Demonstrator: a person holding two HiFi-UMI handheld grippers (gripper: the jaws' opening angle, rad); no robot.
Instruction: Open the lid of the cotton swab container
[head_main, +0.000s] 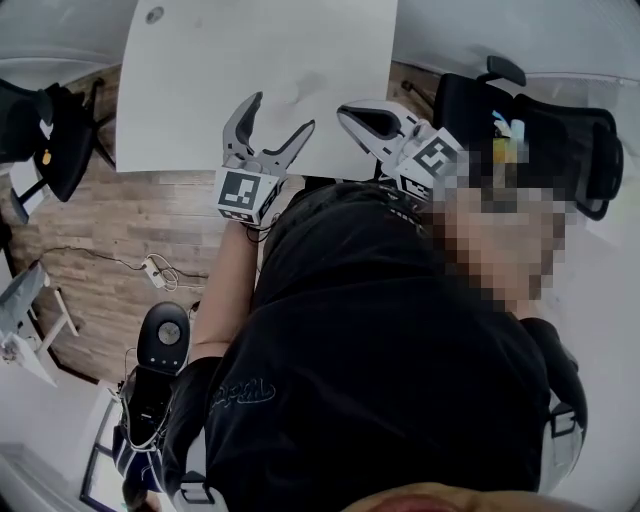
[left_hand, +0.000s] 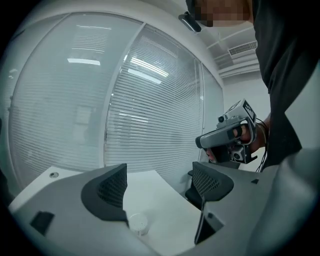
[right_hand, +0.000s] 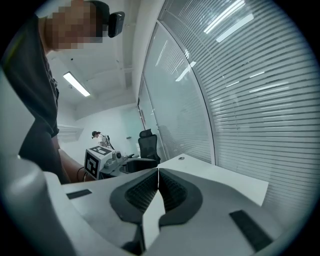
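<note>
We held both tools up in front of our chest, over the near edge of the white counter (head_main: 200, 90), which filled the 12 o'clock part of the head view. The left claw (head_main: 282, 112) sat toward 11 o'clock of that view with its two jaws spread wide apart and nothing between them. In the left gripper view the dark ribbed pads (left_hand: 112, 186) framed only bare counter and the slatted blinds (left_hand: 150, 110) behind it.

The cotton swab container (left_hand: 137, 223), a small pale round tub, stood upright on the counter at about 6 o'clock in the left gripper view. It was low beside the inner base of the left-hand jaw, touched by neither pad. It was too small for us to tell how its lid sat, and we could not make it out in the head view.

The right claw (head_main: 345, 110) pointed toward 12 o'clock just beside the left one, its jaws pressed together on nothing. The right gripper view showed the two pads meeting along one thin seam. In that view the left tool's marker cube (right_hand: 96, 161) showed at 9 o'clock. A black office chair (right_hand: 149, 145) stood beyond the far end of the counter. In the head view another black chair (head_main: 545, 140) stood at 2 o'clock, and wooden floor (head_main: 100, 230) showed at 9 o'clock.
</note>
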